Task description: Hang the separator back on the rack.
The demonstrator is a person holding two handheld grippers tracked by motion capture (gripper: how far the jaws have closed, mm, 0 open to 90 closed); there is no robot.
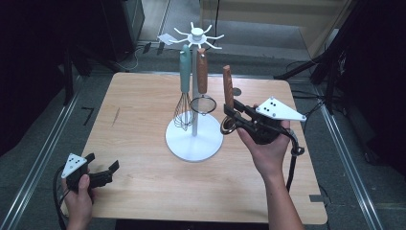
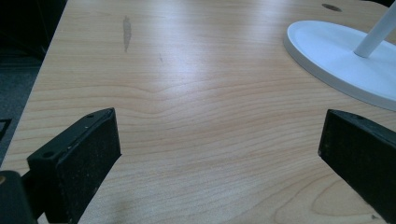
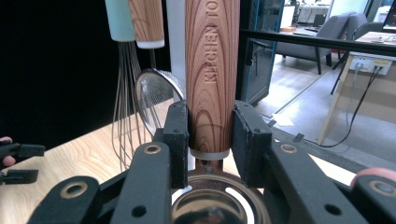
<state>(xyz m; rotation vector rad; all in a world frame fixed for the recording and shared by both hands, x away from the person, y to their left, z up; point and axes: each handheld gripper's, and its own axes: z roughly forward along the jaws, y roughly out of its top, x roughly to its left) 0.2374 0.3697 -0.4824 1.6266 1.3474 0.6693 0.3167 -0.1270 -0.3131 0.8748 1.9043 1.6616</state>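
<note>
Wood grain runs across the pale desk (image 1: 143, 129), which carries a small dark streak near its left side and a round hole near the far edge. On it stands a white rack (image 1: 194, 139): a round base, a thin post and a hub of curved hooks on top. A whisk (image 1: 184, 91) with a teal handle and a small strainer (image 1: 203, 103) with a wooden handle hang from the hooks.

The right hand-held gripper (image 1: 229, 111), held above the desk just right of the rack, is clamped on the lower end of a wooden handle (image 3: 212, 74) that stands upright between its pads. The utensil's head is a shiny metal ring or bowl (image 3: 219, 205) just below the jaws; it is cut off in the right gripper view and half hidden by the gripper in the high view, so its kind is hard to tell. Lettering on the handle is cut off at the top edge.

The left hand-held gripper (image 1: 101, 168) sits low at the desk's near left corner, jaws wide apart with bare desk between them. In its own view, the rack's base (image 2: 341, 60) is cut off at the right edge.

Around the desk the floor is grey, with metal rails on both sides and dark stands and cables beyond. The room to the left is too dark to make out. Behind the handle, the right gripper view shows chairs, a wall socket and a table leg.
</note>
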